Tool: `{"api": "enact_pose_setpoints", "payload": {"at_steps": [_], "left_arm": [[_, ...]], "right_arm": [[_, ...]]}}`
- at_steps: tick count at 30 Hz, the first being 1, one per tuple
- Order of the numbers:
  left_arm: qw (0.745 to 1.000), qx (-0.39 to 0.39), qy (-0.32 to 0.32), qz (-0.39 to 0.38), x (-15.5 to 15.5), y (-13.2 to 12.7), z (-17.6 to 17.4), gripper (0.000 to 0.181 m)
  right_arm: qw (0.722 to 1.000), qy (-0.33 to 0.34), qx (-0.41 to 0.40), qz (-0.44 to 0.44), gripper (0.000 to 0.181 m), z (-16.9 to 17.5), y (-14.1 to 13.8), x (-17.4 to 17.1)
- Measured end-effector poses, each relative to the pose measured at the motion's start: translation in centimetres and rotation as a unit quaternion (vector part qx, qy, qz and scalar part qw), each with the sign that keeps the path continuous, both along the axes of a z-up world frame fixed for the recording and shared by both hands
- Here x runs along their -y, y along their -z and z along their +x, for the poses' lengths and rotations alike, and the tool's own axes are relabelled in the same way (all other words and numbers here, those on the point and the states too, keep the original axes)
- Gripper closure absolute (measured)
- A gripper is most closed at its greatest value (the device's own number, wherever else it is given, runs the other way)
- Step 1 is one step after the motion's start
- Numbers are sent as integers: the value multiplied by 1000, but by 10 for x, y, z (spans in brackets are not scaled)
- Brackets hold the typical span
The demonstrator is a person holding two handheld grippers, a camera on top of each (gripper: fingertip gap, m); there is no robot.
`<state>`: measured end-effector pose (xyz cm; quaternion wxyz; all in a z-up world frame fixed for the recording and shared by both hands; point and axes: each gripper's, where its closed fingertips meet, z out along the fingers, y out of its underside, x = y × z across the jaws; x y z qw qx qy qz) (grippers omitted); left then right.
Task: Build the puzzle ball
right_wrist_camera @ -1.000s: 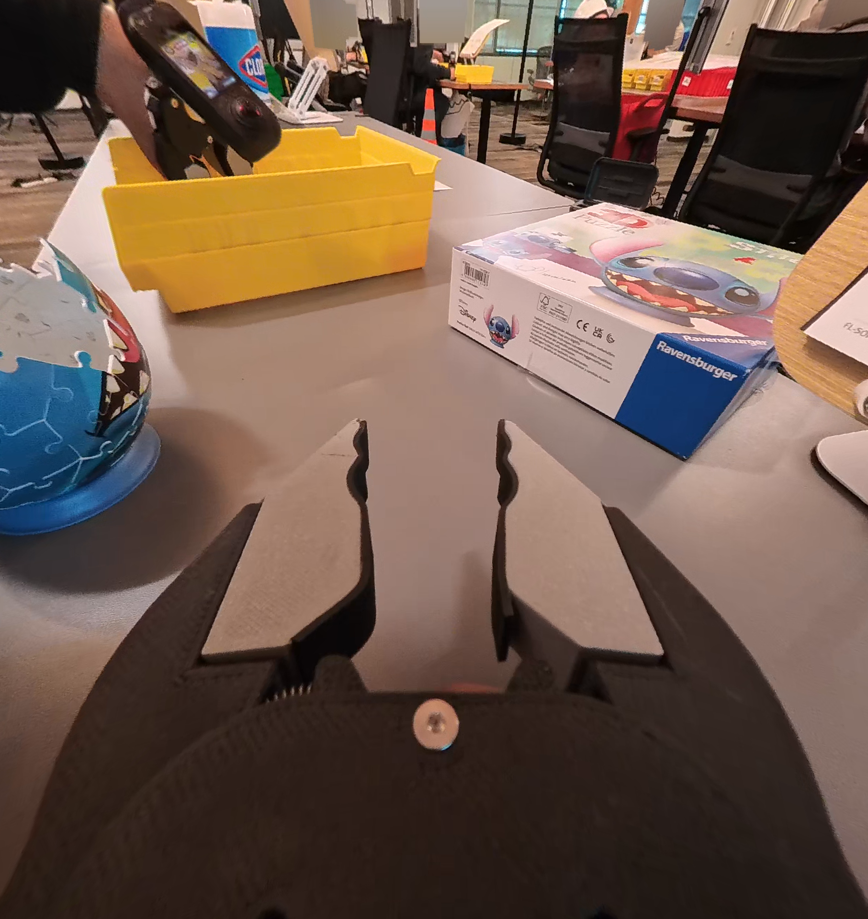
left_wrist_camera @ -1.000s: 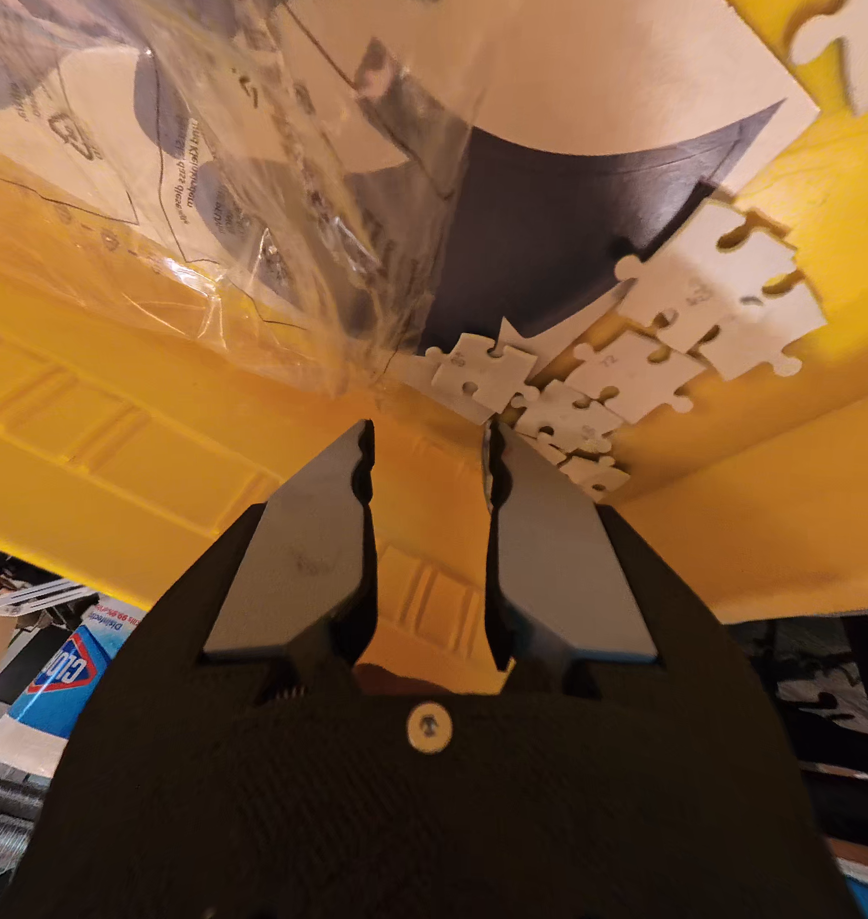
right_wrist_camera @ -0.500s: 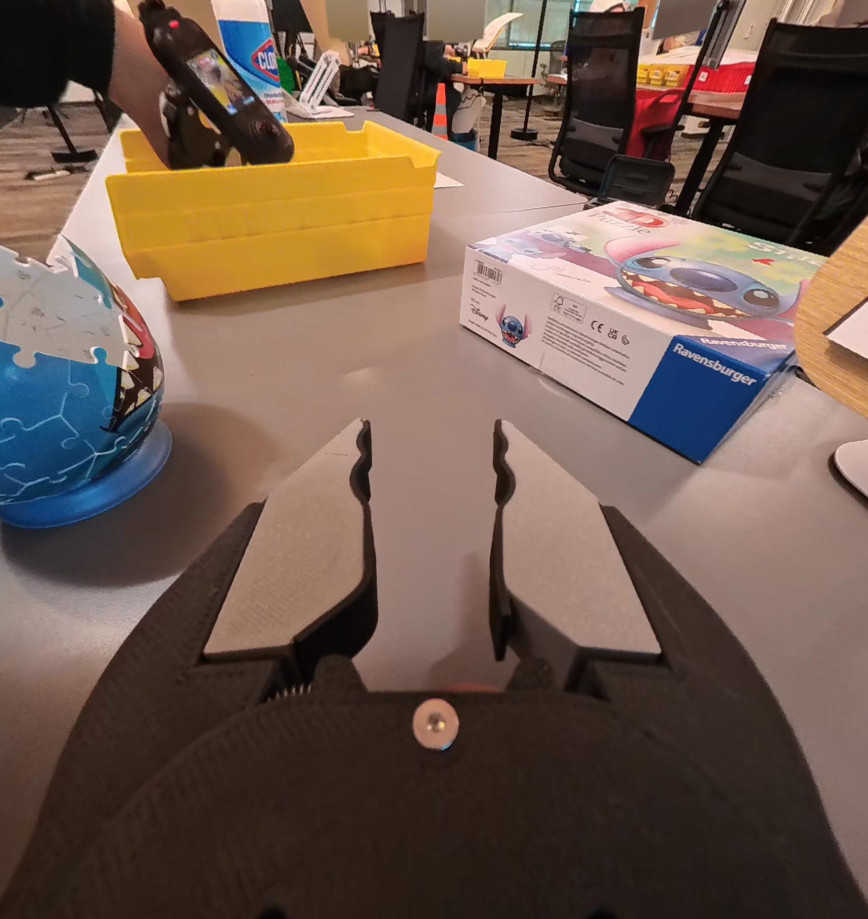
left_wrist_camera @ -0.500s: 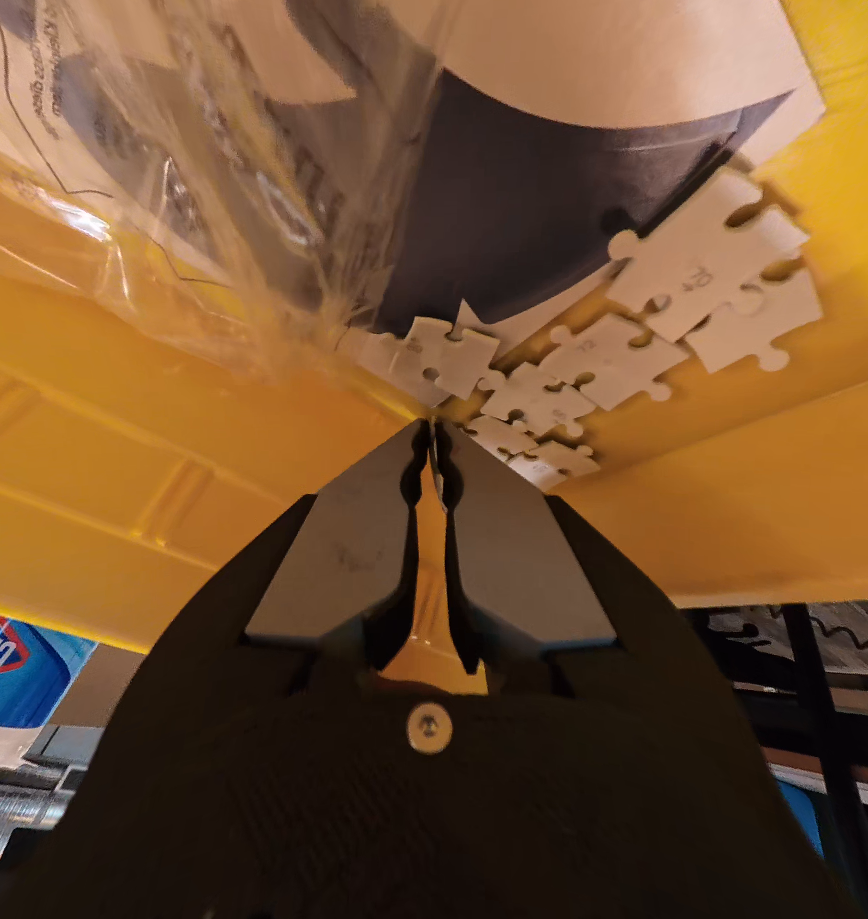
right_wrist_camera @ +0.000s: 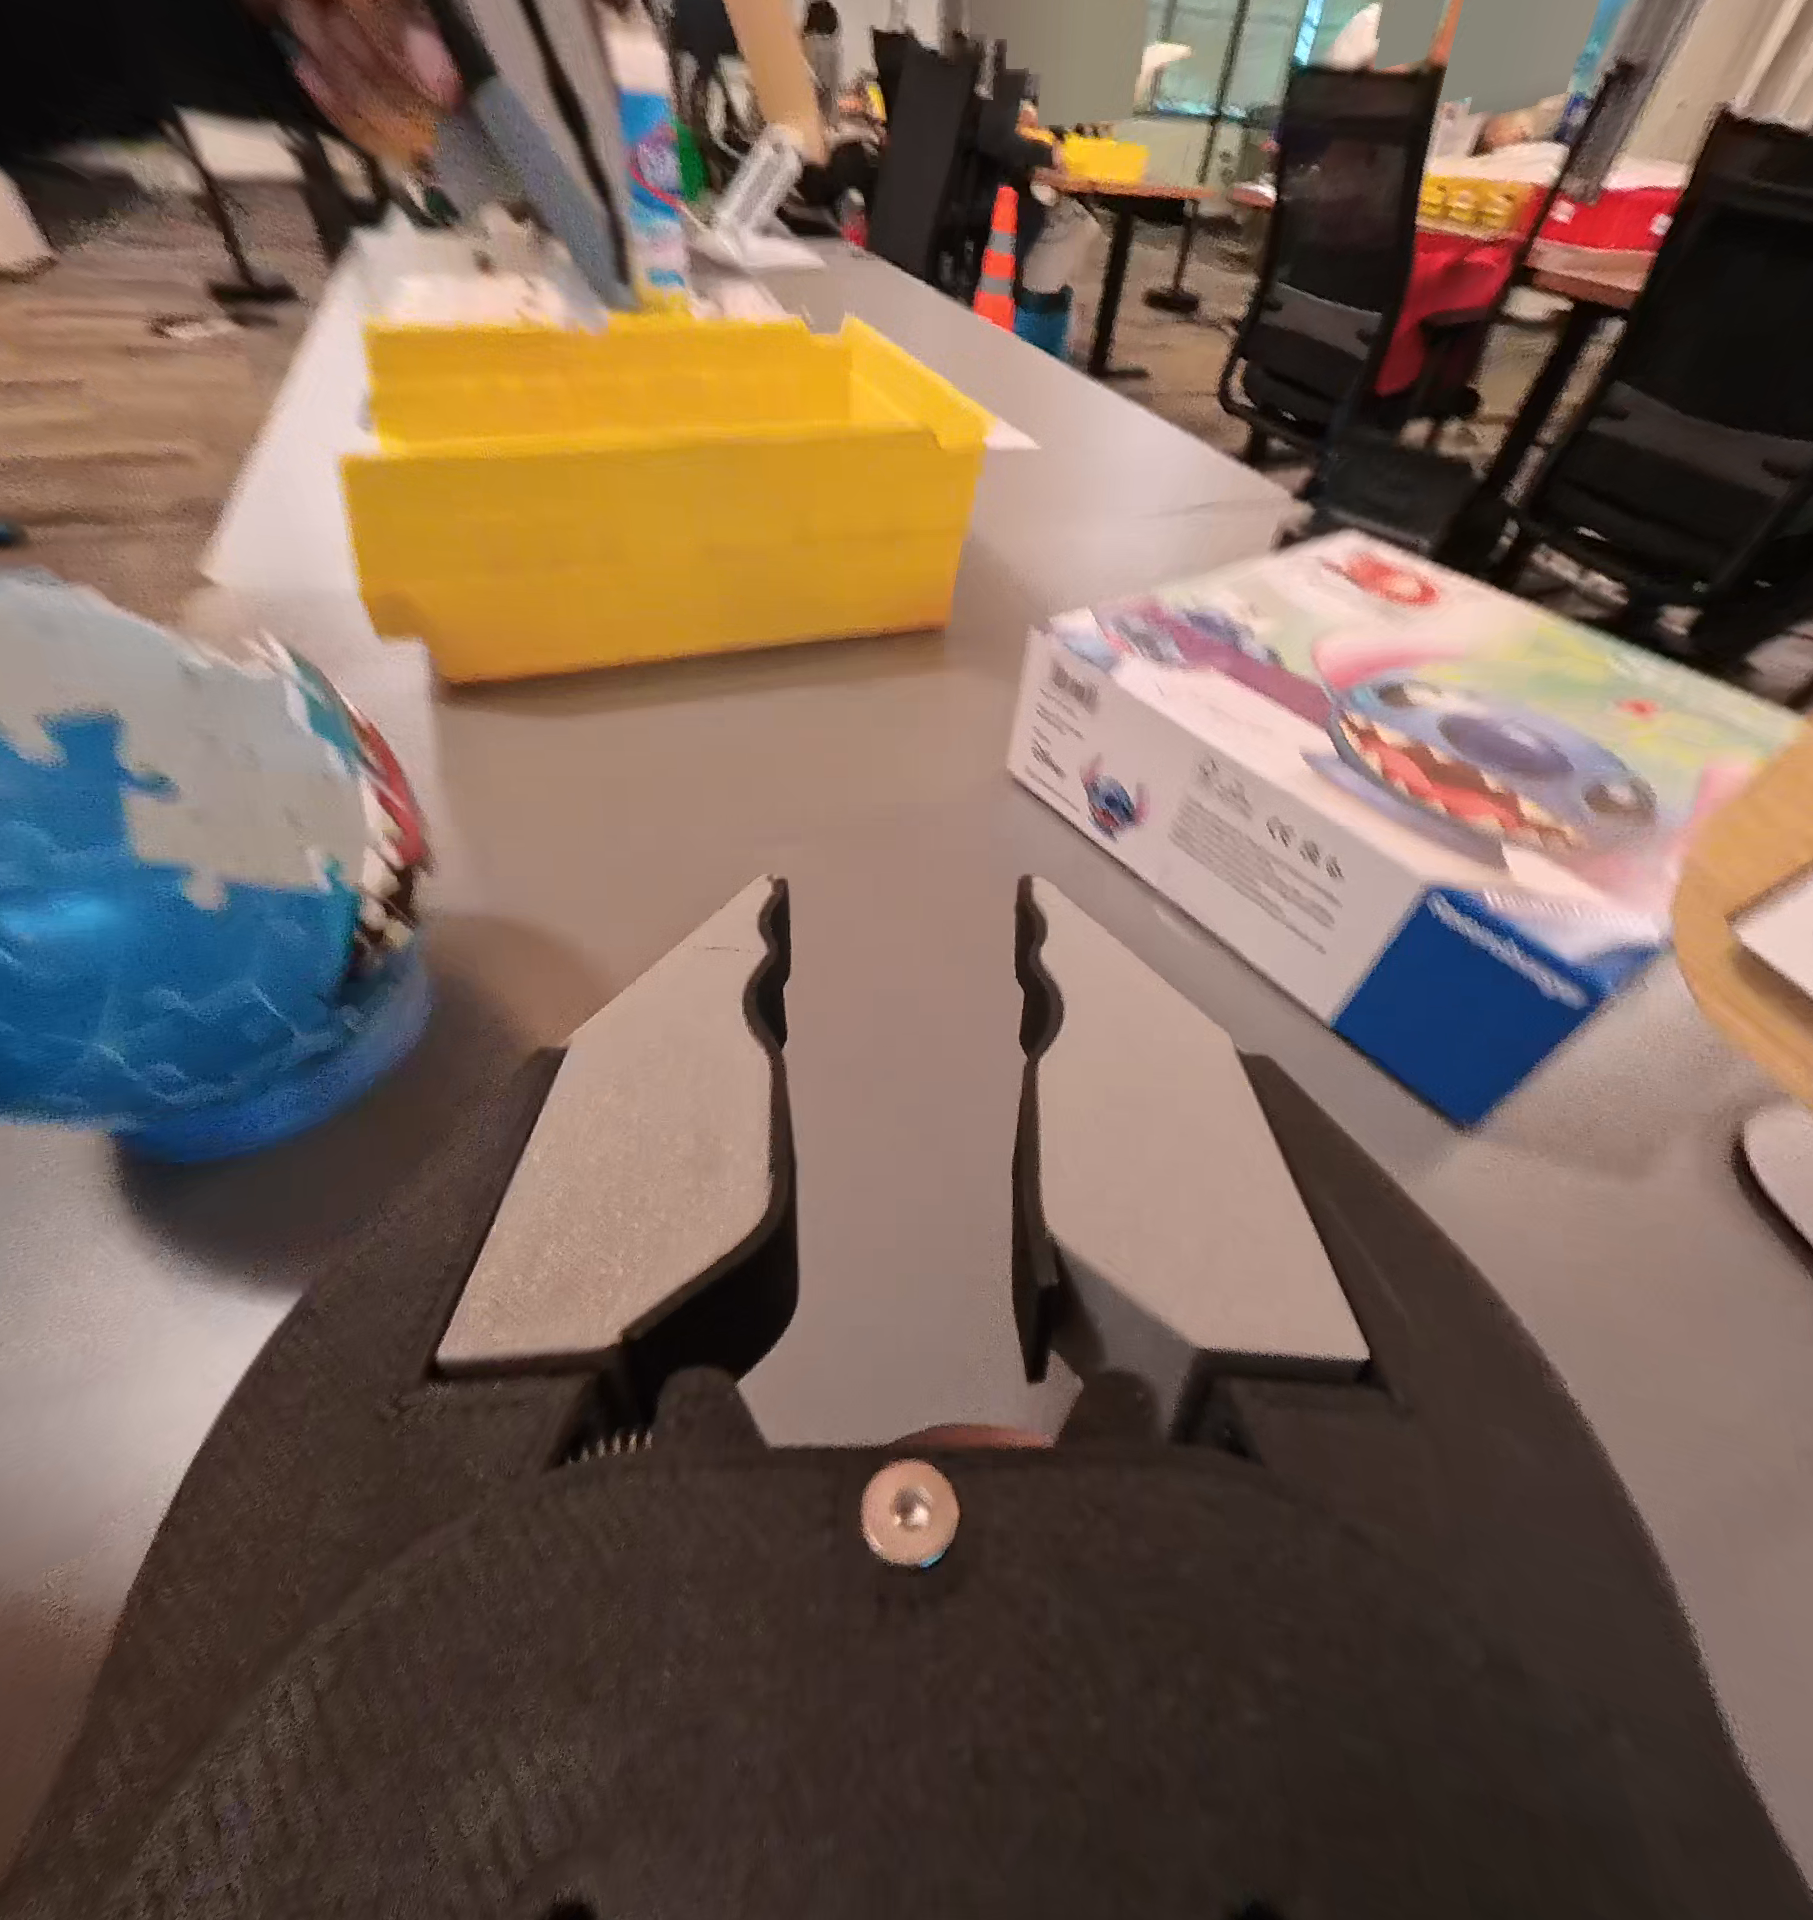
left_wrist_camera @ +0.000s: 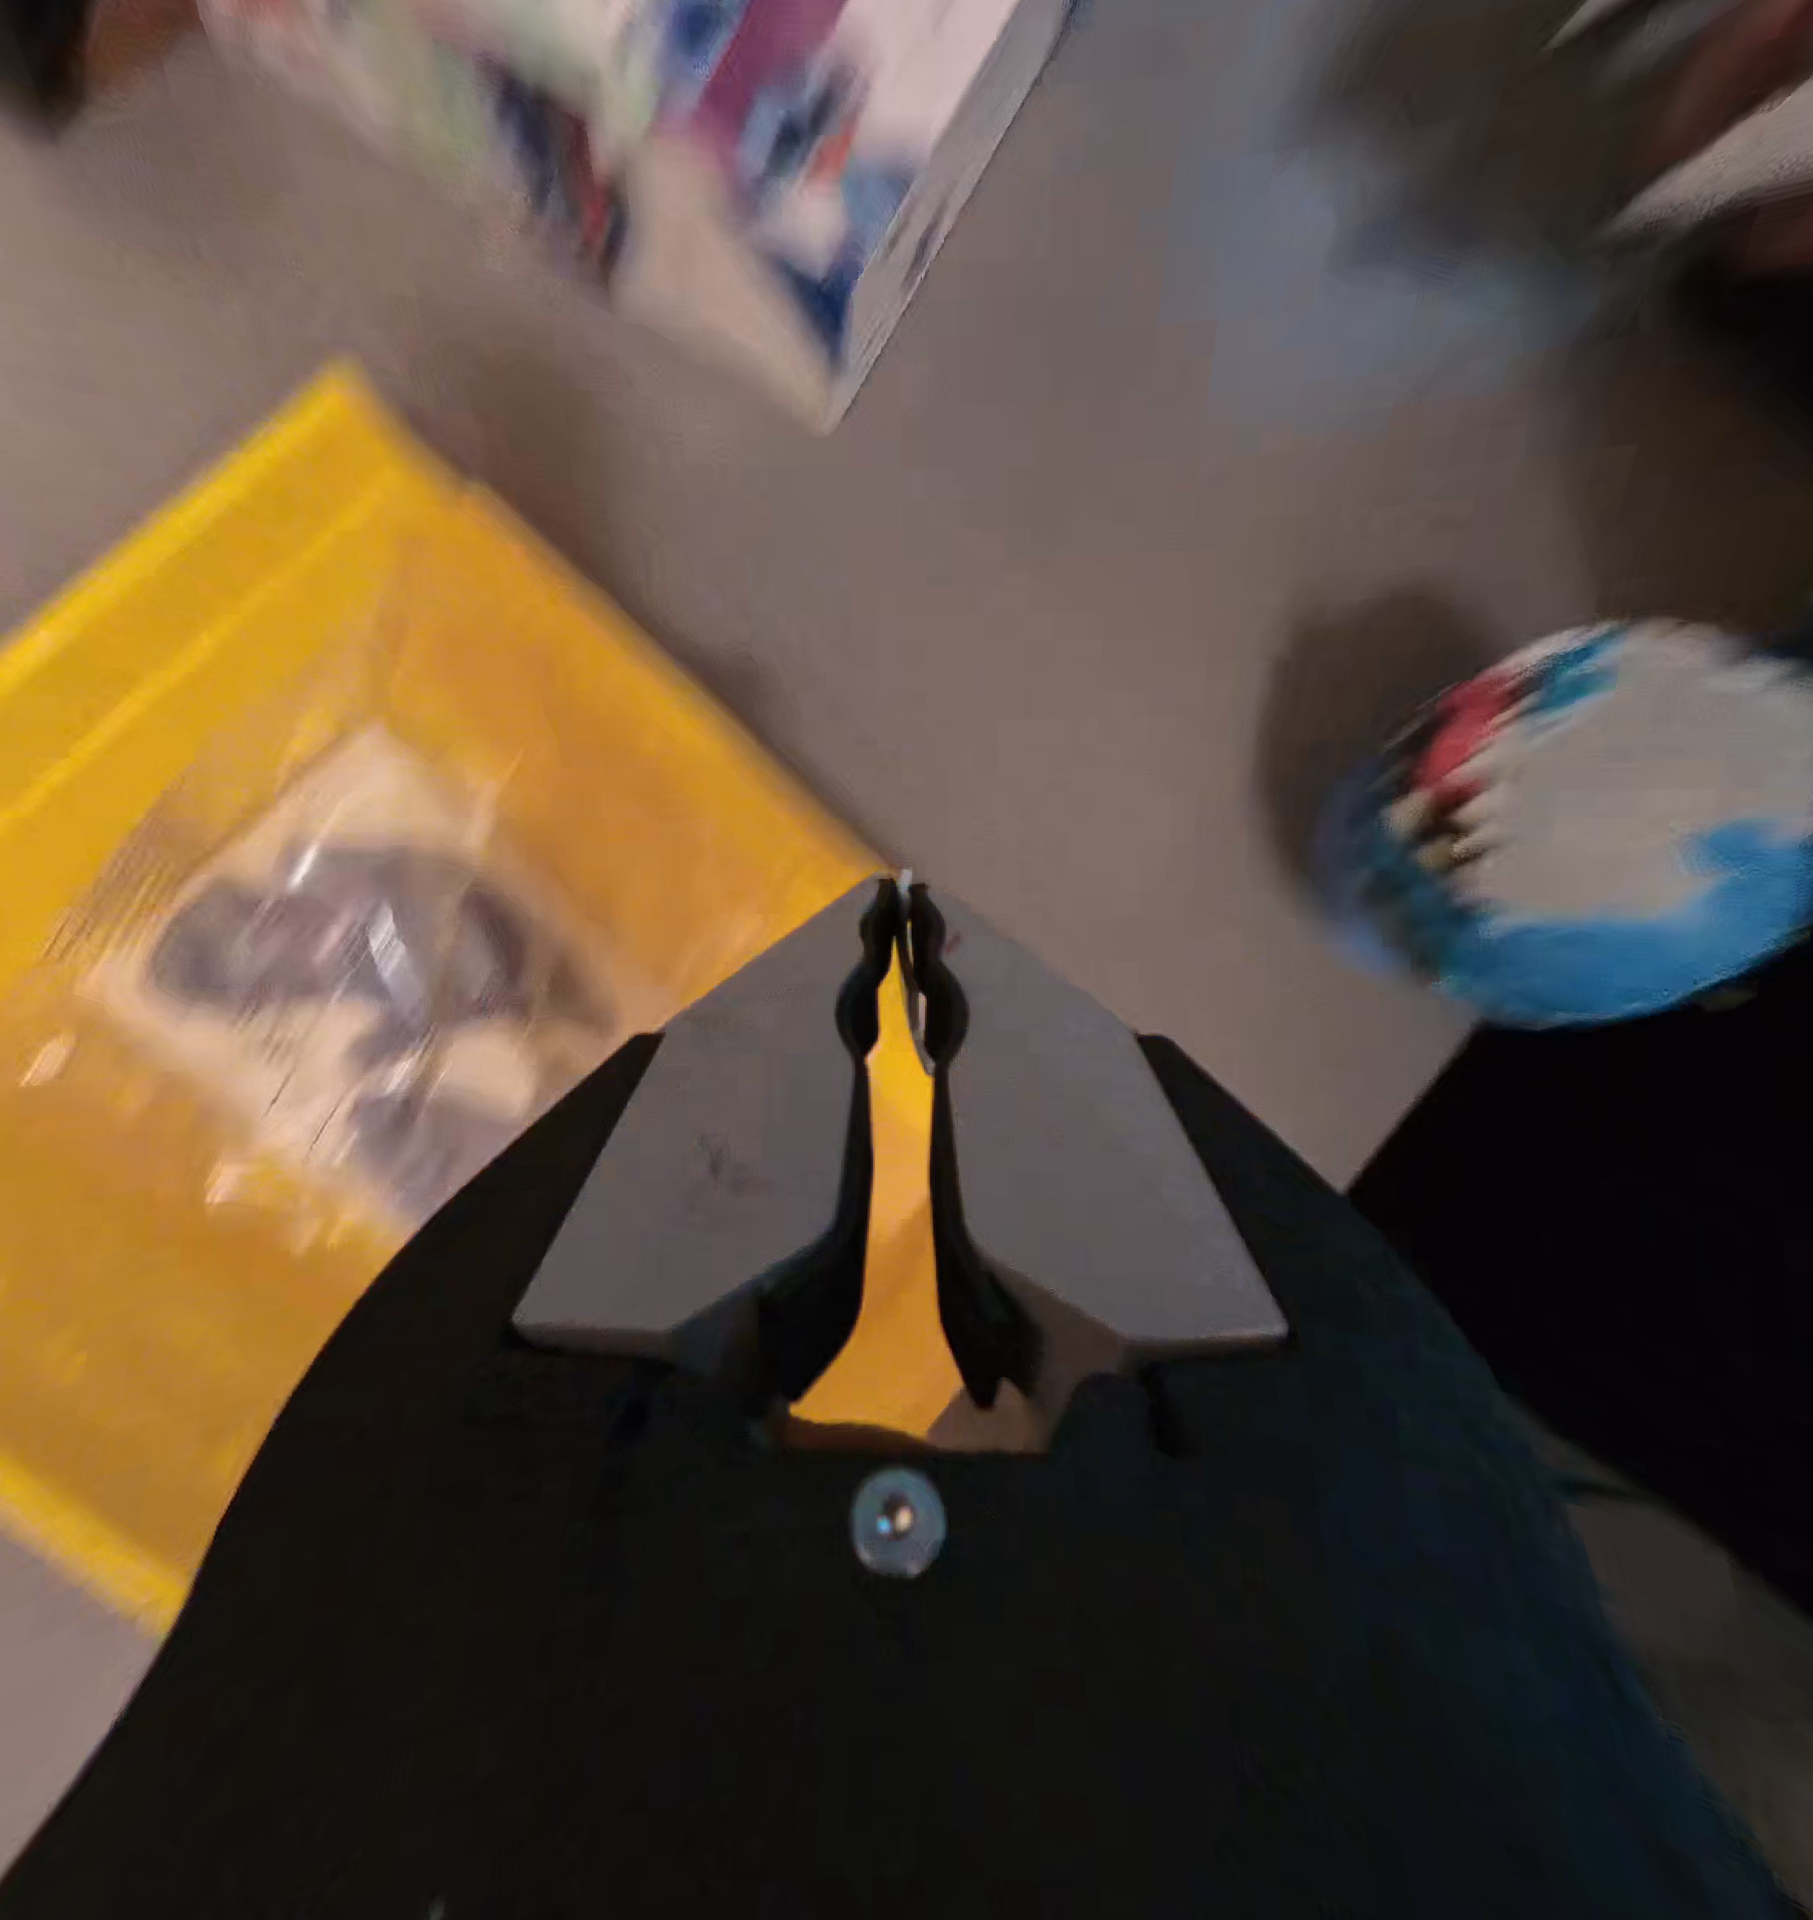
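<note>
Left wrist view shows the left gripper [left_wrist_camera: 900, 902] with its two grey fingers pressed almost together, and between the tips sits a thin pale sliver, which I judge to be a flat white cardboard puzzle piece [left_wrist_camera: 910, 940] held edge-on; its long axis runs along the fingers, so only the edge is visible. Just below and to the left of the tips lies the yellow plastic bin [left_wrist_camera: 258, 540], with a crumpled clear plastic bag [left_wrist_camera: 341, 956] inside it. This picture is blurred, so small details cannot be told. From the tips, the half-built round puzzle ball in blue and white [left_wrist_camera: 1598, 821] lies to the right and a little forward, well apart, with bare grey table [left_wrist_camera: 1037, 623] between. The colourful cardboard puzzle box [left_wrist_camera: 756, 177] lies further ahead. In the right wrist view the right gripper [right_wrist_camera: 900, 904] hovers low over the table with its jaws standing apart and nothing between them. The ball [right_wrist_camera: 143, 862] sits on its blue round base [right_wrist_camera: 268, 1101] to the left of this gripper and near it, the bin [right_wrist_camera: 653, 530] behind, the box [right_wrist_camera: 1349, 821] to the right. In my judgement the right gripper is nearer to the ball and could steady it, while the left must carry the piece rightward and turn its flat face toward the open white edge of the shell.
</note>
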<state>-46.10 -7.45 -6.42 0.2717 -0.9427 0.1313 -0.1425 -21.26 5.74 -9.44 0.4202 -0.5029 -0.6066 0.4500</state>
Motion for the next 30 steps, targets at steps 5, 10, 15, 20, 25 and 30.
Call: {"api": "enact_pose_setpoints", "payload": {"at_steps": [5, 10, 15, 20, 25, 30], "left_arm": [[982, 114, 87, 120, -42, -59, 105, 181], [968, 133, 143, 158, -55, -75, 179, 181], [965, 139, 141, 171, -61, -81, 202, 181], [963, 148, 150, 168, -60, -76, 212, 181], [962, 141, 154, 175, -61, -74, 216, 179], [963, 139, 141, 184, -63, -76, 210, 179]], "right_arm": [[997, -72, 15, -34, 136, -40, -56, 44], [984, -153, -9, -96, 138, -70, -94, 82], [975, -188, -14, -118, 164, -65, -96, 96], [964, -206, -17, -165, 177, -55, -94, 95], [959, -212, -15, -187, 181, -53, -90, 92], [968, -193, -14, -159, 181, -55, -87, 84]]}}
